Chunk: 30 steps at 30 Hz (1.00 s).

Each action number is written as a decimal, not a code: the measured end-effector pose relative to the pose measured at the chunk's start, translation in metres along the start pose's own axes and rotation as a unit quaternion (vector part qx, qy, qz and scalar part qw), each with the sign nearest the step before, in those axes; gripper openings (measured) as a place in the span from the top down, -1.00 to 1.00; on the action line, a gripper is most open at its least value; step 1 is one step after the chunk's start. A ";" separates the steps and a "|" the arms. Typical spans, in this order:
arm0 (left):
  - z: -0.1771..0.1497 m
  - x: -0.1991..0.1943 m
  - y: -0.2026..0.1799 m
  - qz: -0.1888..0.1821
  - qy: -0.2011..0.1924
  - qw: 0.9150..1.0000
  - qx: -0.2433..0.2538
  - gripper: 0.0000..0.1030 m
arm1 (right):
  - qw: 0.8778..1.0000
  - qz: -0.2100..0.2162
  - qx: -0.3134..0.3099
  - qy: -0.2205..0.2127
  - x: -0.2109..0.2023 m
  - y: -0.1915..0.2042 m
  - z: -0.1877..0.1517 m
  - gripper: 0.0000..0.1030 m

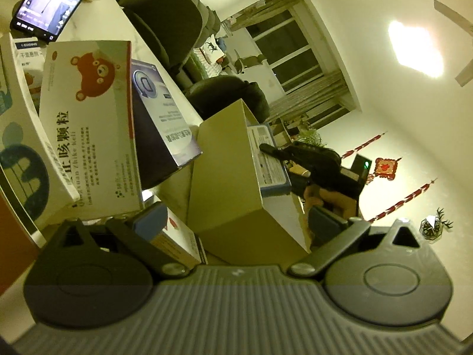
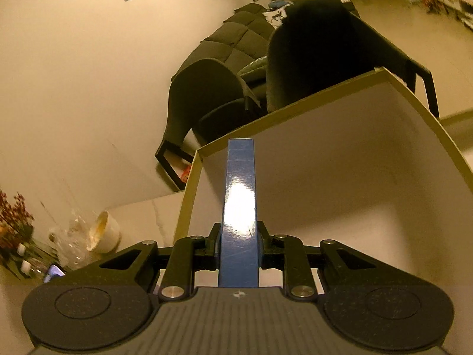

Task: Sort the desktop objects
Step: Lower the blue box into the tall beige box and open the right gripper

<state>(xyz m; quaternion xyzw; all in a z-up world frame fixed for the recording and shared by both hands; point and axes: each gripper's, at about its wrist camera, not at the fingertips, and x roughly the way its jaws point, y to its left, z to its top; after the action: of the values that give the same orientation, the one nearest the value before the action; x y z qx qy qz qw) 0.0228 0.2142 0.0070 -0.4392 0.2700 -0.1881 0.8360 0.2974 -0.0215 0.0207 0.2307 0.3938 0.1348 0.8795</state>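
Observation:
A tan cardboard box (image 1: 227,177) stands open on the pale table. In the right wrist view its pale inside (image 2: 340,177) fills the space ahead. My right gripper (image 2: 239,230) is shut on a thin blue medicine box (image 2: 239,192), held edge-on over that inside. From the left wrist, the same blue-edged box (image 1: 266,153) shows at the cardboard box's mouth with the right gripper (image 1: 283,153) on it. My left gripper (image 1: 239,220) is open, its pads (image 1: 150,222) straddling the cardboard box's near corner. A small white box with a red mark (image 1: 177,236) lies by the left pad.
Several medicine boxes lean together at the left: a white one with a red bear (image 1: 88,118) and a purple one (image 1: 159,118). A lit phone (image 1: 56,0) and a bowl (image 2: 103,230) sit on the table. Dark chairs (image 2: 310,53) stand beyond its edge.

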 end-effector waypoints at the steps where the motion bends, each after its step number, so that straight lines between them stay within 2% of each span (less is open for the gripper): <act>1: 0.000 0.000 0.000 0.001 0.001 1.000 0.001 -1.00 | 1.000 -0.004 -0.008 -0.001 0.004 0.003 0.001 0.52; 7: 0.000 0.002 -0.002 0.006 0.006 1.000 0.005 -1.00 | 0.998 -0.029 -0.048 -0.002 0.028 0.020 0.005 0.52; 13: -0.001 0.003 0.001 0.011 0.009 1.000 0.003 -1.00 | 0.998 -0.034 -0.053 -0.002 0.041 0.026 0.005 0.52; 18: -0.004 0.002 0.002 0.011 0.011 1.000 -0.001 -1.00 | 1.000 0.007 -0.021 0.009 0.038 0.017 0.007 0.39; 26: -0.006 0.000 0.005 0.010 0.008 1.000 -0.004 -1.00 | 0.996 0.075 0.033 0.027 0.034 0.001 0.011 0.38; 30: -0.006 0.000 0.006 0.010 0.008 1.000 -0.006 -1.00 | 0.995 0.091 0.014 0.043 0.026 0.002 0.009 0.34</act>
<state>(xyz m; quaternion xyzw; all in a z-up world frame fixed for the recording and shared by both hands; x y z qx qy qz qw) 0.0193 0.2132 -0.0007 -0.4401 0.2823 -0.1818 0.8328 0.3209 -0.0115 0.0107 0.2715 0.4101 0.2186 0.8428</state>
